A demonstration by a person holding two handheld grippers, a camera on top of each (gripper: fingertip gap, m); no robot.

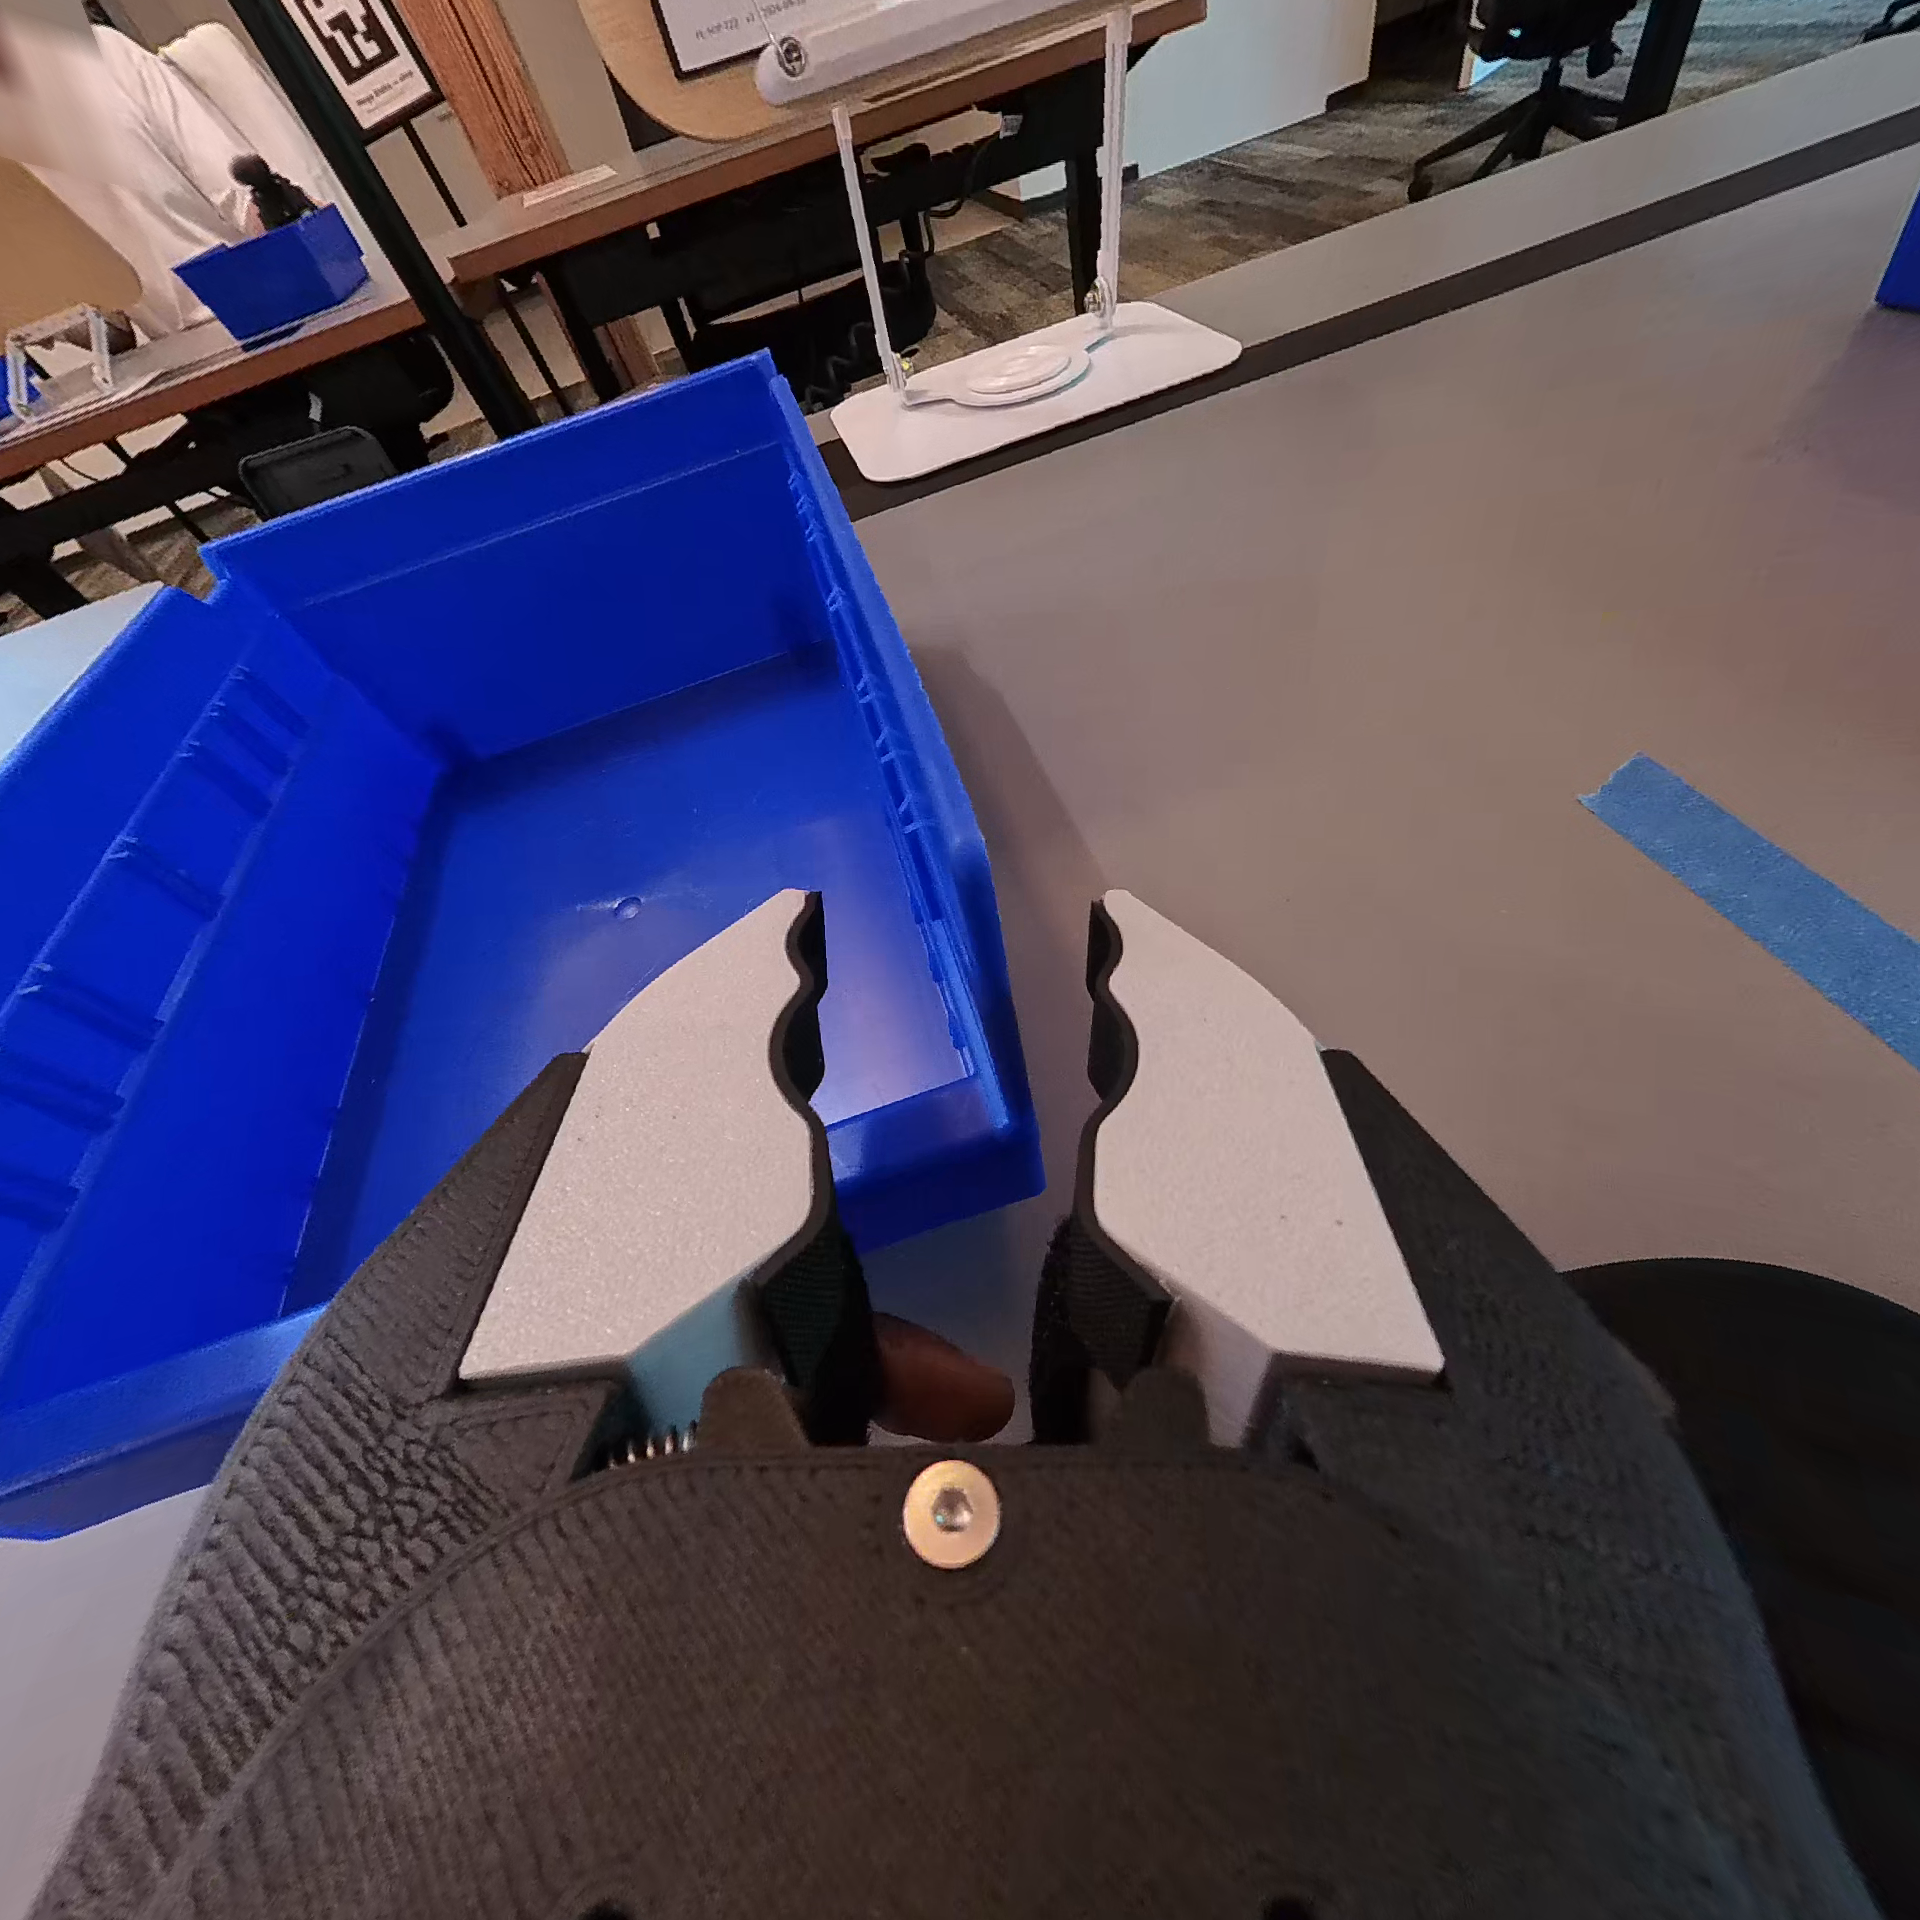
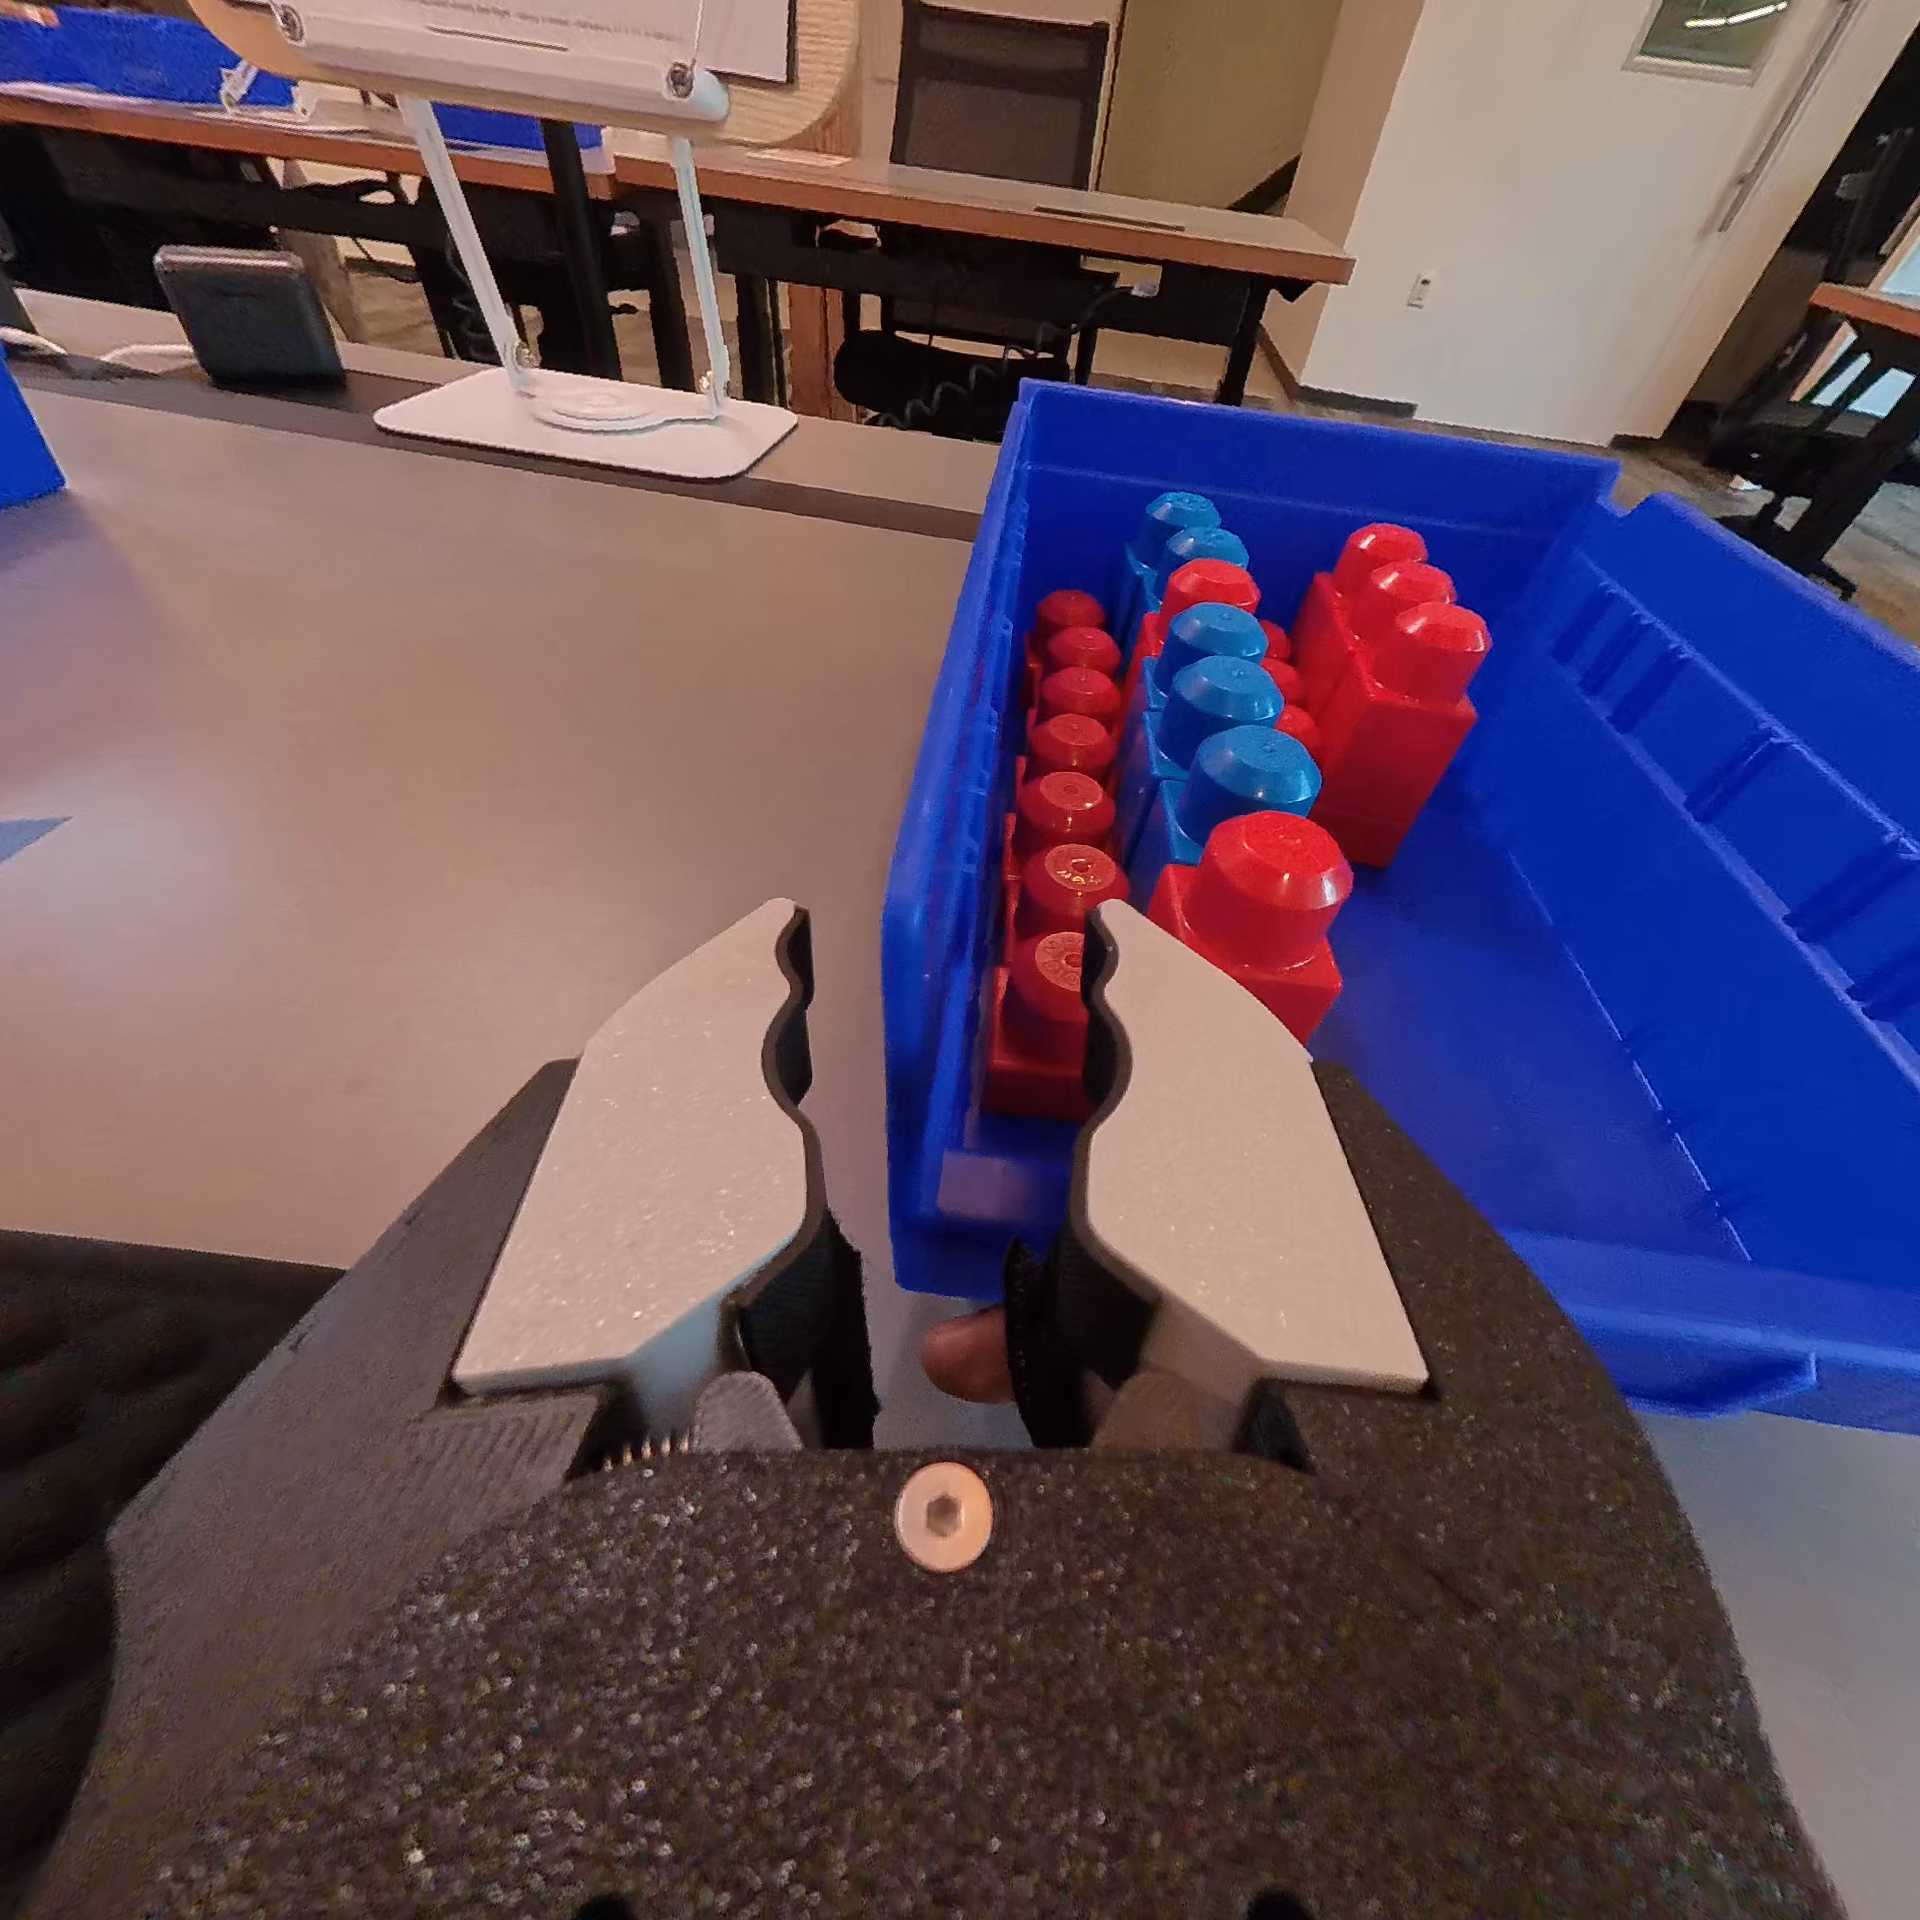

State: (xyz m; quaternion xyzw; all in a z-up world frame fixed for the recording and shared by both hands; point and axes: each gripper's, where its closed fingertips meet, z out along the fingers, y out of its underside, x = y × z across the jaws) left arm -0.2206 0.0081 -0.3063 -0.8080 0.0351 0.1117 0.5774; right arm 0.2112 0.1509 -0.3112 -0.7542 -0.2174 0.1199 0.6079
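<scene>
1. Left gripper: jaws stand apart, nothing between the pads. It hangs above the near right corner of an empty blue bin; one fingertip is over the bin floor, the other over the grey table, with the bin's right wall showing in the gap.
2. Right gripper: jaws stand apart, nothing gripped. It hangs over the near left corner of a second blue bin; the bin's left wall lies in the gap, one fingertip over bare table, the other over the bin interior. No pad is seen pressing on the wall.
3. A fingertip of the person shows at the base of each gripper's jaws.
4. Second bin contents: a row of red blocks along the left wall, studs upward; beside it a row of mostly blue blocks ending nearest in a red block; further right a taller red stack. The right half of the bin floor is bare.
5. Blue tape strip lies on the table right of the empty bin.
6. White stand sits at the far table edge.
7. Beyond: wooden desks, another blue bin, office chairs.
</scene>
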